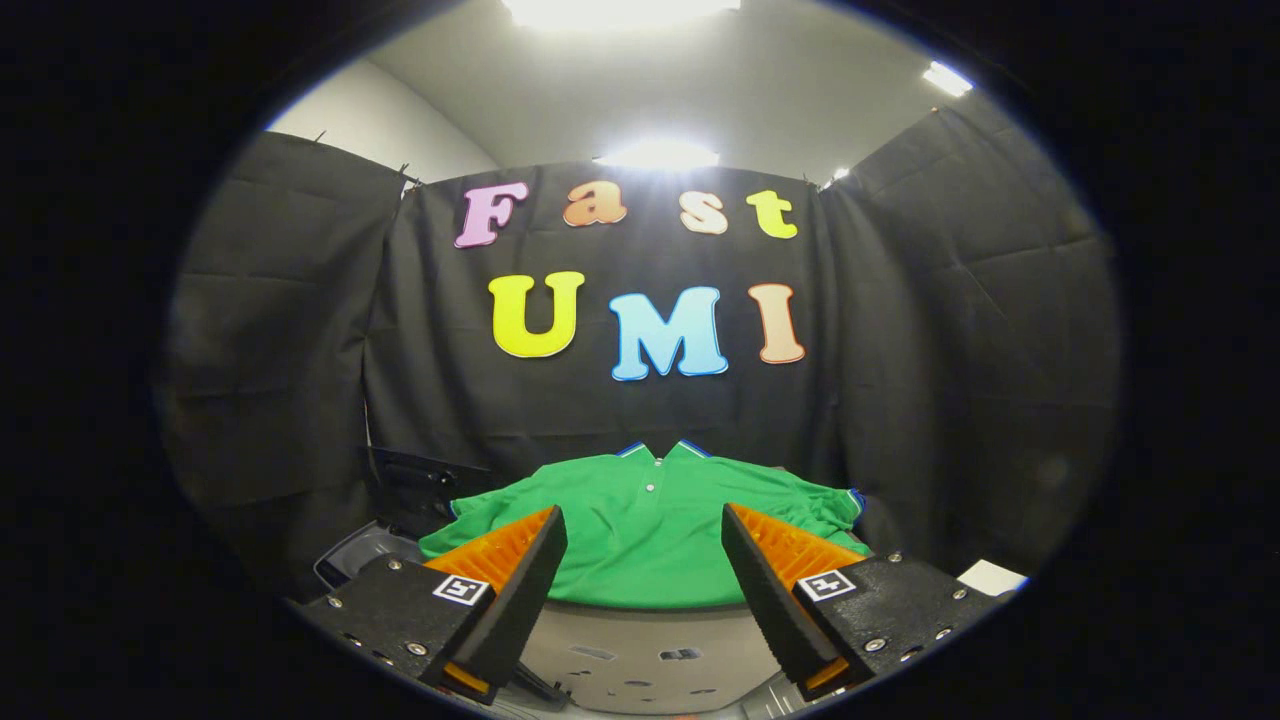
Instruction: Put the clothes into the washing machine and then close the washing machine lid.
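Fingers (520, 585) spread wide, holding nothing, gripper (645, 545) hanging just short of shirt (640, 540). Orange ribbed faces on the outer sides, dark foam pads facing inward.

Green polo, spread flat on a pale table (650, 625), lying just ahead of and between the fingertips, collar at the far end, button placket up the middle, one sleeve bunched on the right.

Soft, light, limp by the look of it: bound to sag and trail once lifted, nothing stiff to bear on. Probably not slippery against foam. Best pinched where cloth stands up in a fold — the near hem at the table edge, or the rumpled right sleeve; flat single layer in the middle likely to slide away under the pads. Gathering a thick bunch should keep the rest from dragging.

Beyond and left of the shirt, dark shapes: a raised dark panel (425, 480), perhaps the washer lid standing open, and a grey rim (355, 555) below it, possibly the tub. Too dark and cut off to be sure. Far edge of shirt hidden by its own rise. Small white object (990, 577) at right, unclear.
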Demonstrator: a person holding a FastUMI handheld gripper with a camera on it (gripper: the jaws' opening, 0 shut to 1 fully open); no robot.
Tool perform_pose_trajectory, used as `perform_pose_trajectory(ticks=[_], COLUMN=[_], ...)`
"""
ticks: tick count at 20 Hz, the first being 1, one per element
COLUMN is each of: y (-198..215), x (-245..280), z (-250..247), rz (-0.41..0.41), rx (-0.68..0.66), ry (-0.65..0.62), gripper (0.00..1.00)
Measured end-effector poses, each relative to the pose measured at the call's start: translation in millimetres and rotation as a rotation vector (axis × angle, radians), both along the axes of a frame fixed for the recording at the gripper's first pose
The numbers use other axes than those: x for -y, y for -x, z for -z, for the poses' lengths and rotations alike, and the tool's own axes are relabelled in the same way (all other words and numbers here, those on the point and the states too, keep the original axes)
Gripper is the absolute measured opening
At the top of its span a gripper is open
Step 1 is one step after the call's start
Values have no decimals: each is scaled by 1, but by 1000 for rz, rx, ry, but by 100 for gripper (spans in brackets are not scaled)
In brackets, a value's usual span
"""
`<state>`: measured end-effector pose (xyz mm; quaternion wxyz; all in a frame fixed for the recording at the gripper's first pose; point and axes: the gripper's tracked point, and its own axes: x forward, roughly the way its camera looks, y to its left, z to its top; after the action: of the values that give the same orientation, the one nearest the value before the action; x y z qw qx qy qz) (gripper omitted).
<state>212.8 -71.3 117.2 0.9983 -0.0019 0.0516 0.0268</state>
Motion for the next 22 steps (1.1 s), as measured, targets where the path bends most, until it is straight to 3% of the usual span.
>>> perform_pose_trajectory(ticks=[16, 22], y=[-143, -195], x=[8, 16], z=[20, 33], rz=[-20, 12], rx=[-228, -303], ry=[-20, -22], gripper=[96, 96])
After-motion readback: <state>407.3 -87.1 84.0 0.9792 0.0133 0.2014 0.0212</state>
